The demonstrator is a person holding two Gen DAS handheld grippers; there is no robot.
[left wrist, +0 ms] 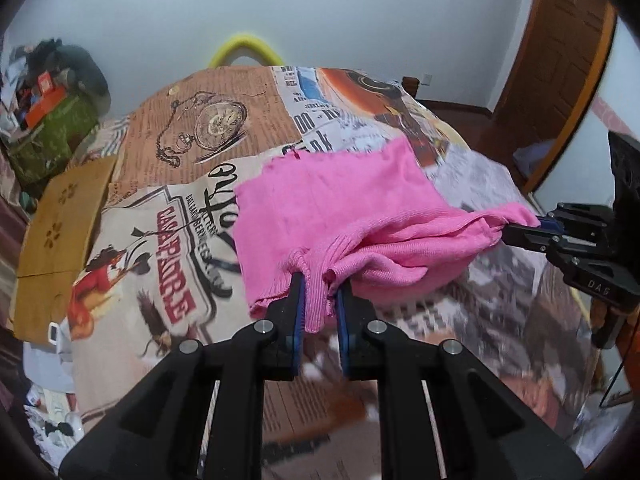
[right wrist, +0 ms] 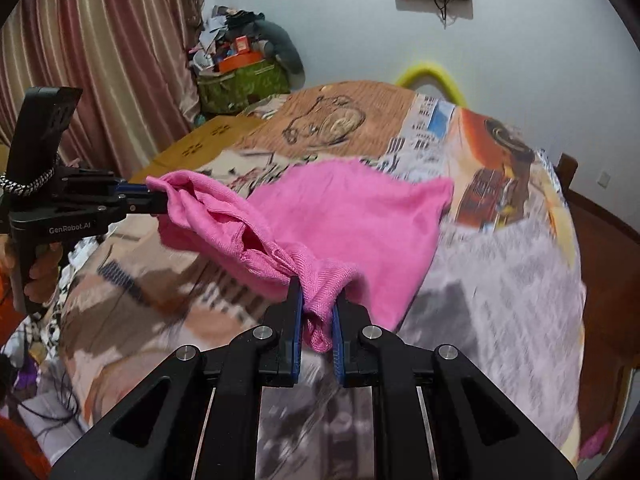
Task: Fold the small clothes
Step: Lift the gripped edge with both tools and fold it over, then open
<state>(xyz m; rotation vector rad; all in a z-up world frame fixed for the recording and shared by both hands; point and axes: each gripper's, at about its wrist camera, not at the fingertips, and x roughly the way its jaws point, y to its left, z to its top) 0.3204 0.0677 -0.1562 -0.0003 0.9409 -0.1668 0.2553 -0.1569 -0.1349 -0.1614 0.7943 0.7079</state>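
A bed (left wrist: 168,216) covered with a collage-print sheet of newspaper text, a pocket watch and an eagle is seen filling the middle of both views, with a pale wall behind it. In the left wrist view, the left tool (left wrist: 320,292) is seen at lower centre, its blue-padded jaws closed on a ribbed edge of a pink knit garment (left wrist: 344,208). From there the garment is stretched toward the right edge of the frame, where its other corner is clamped by the right tool (left wrist: 520,230); its far part is spread on the sheet at mid-frame. In the right wrist view, the right tool (right wrist: 318,308) is shown at lower centre, closed on a bunched pink corner, and the left tool (right wrist: 158,200) is seen at mid-left, held by a hand (right wrist: 40,276) on its grip. Both tools are pointed downward at a slant toward the bed. Striped curtains (right wrist: 104,48) are seen at the upper left of the right view, a pile of clutter (right wrist: 240,68) beside them, a yellow curved object (right wrist: 430,74) behind the bed, and a wooden door (left wrist: 560,60) at the upper right of the left view.
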